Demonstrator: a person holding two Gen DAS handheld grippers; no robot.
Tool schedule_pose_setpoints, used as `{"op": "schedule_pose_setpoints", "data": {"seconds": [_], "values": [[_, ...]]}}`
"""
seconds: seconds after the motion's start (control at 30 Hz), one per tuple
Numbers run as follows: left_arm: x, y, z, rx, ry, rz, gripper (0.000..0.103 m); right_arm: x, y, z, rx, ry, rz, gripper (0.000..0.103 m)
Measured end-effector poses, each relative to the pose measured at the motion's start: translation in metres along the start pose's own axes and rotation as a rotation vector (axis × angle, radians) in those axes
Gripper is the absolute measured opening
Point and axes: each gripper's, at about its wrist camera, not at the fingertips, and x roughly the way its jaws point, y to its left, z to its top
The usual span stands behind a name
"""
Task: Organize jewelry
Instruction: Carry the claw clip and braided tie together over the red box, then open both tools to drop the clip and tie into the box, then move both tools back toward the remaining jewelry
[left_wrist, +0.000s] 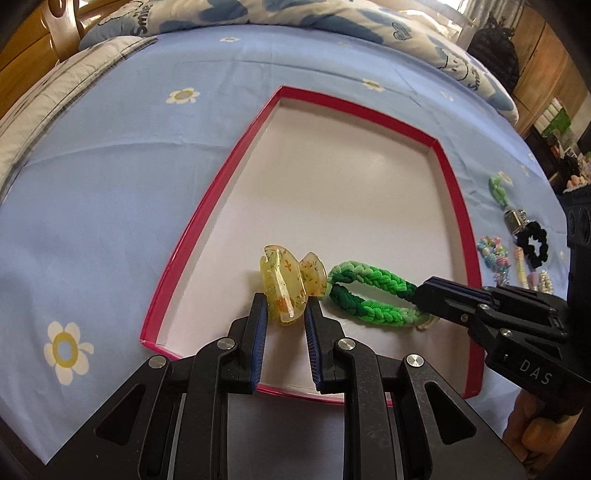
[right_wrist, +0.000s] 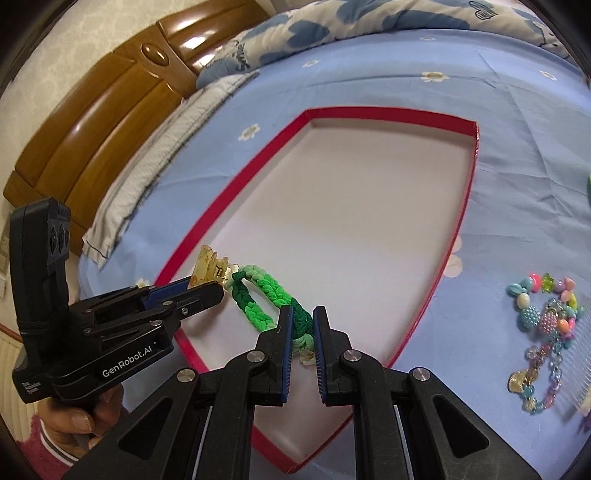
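Translucent yellow plastic, flecked with small orange flowers, forms a claw hair clip (left_wrist: 290, 286) at the lower centre of the left wrist view, clamped between the ribbed blue pads of the left gripper (left_wrist: 284, 306). The clip sits just above the smooth white floor of a shallow tray with a thin red rim (left_wrist: 184, 236). Caught at the clip's right side is a braided hair tie (left_wrist: 369, 291) — a soft, ropy loop shading from pale mint to deep green — stretched rightward to the right gripper (left_wrist: 424, 306), whose black fingers are pinched shut on its far end. In the right wrist view the same braid (right_wrist: 266, 295) runs from centre left down to the lower centre, where the right gripper (right_wrist: 303, 332) squeezes the dark green section between its pads; the left gripper (right_wrist: 207, 291) enters from the left edge, holding the clip (right_wrist: 210, 267) near the tray's rim (right_wrist: 458, 229). The tray rests on a light blue bedsheet (left_wrist: 129, 166) printed with white daisies. At the right edge of the left wrist view, outside the tray, lie a black scrunchie (left_wrist: 533, 242), a green bow (left_wrist: 496, 190) and pastel beaded bracelets (left_wrist: 493, 254); the beads (right_wrist: 546, 314) appear again at the right of the right wrist view. Glossy brown wood of a headboard (right_wrist: 110, 122) fills that view's upper left.
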Motion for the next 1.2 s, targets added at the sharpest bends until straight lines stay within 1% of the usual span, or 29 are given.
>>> {"op": "schedule_pose_setpoints", "data": {"seconds": [0.07,0.13,0.17,0.27,0.3,0.33,0.37,0.4,0.43,0.47,0.5,0.57,0.63,0.77,0.9,0.93,1.03,1.2], "values": [[0.000,-0.001,0.000,0.003,0.000,0.006,0.018,0.002,-0.001,0.001,-0.005,0.004,-0.002,0.011],[0.000,-0.001,0.000,0.002,0.002,0.006,0.018,0.004,-0.001,0.003,-0.005,0.006,-0.004,0.012],[0.000,-0.001,0.000,0.002,0.002,0.008,0.018,0.004,-0.002,0.003,-0.004,0.007,-0.002,0.014],[0.001,-0.002,0.000,0.009,0.002,0.018,0.019,0.004,-0.002,0.005,-0.003,0.012,0.000,0.015],[0.001,-0.002,-0.001,0.013,0.004,0.027,0.022,0.003,-0.003,0.005,0.000,0.012,0.003,0.016],[0.000,-0.003,-0.001,0.014,0.004,0.032,0.028,0.003,-0.002,0.005,0.002,0.011,0.004,0.017],[0.000,-0.002,-0.001,0.015,0.002,0.036,0.031,0.003,-0.003,0.005,0.006,0.008,0.007,0.019],[-0.002,-0.002,-0.001,0.016,-0.002,0.041,0.037,0.001,-0.004,0.005,0.011,0.002,0.018,0.025],[-0.004,-0.002,-0.002,0.017,-0.005,0.044,0.040,0.001,-0.003,0.006,0.012,-0.003,0.022,0.028],[-0.005,-0.002,-0.002,0.018,-0.009,0.046,0.041,-0.001,-0.002,0.006,0.012,-0.009,0.020,0.036],[-0.008,-0.002,-0.003,0.019,-0.014,0.050,0.041,-0.004,-0.002,0.006,0.011,-0.018,0.020,0.041],[-0.012,-0.001,-0.002,0.014,-0.020,0.050,0.043,-0.009,-0.002,0.005,0.011,-0.030,0.023,0.041],[-0.018,-0.001,-0.001,0.007,-0.030,0.052,0.050,-0.018,-0.003,0.004,0.020,-0.050,0.024,0.041],[-0.035,-0.008,0.000,-0.001,-0.065,0.029,0.050,-0.042,-0.014,-0.004,0.062,-0.105,0.024,0.041],[-0.047,-0.026,0.002,0.011,-0.092,-0.015,0.052,-0.069,-0.034,-0.016,0.111,-0.152,-0.009,0.042],[-0.049,-0.030,0.003,0.015,-0.095,-0.023,0.053,-0.074,-0.039,-0.017,0.127,-0.158,-0.015,0.042],[-0.053,-0.048,0.002,0.037,-0.101,-0.052,0.053,-0.093,-0.059,-0.026,0.176,-0.185,-0.035,0.042],[-0.052,-0.077,-0.001,0.073,-0.084,-0.104,0.053,-0.124,-0.087,-0.045,0.233,-0.222,-0.084,0.043]]}}
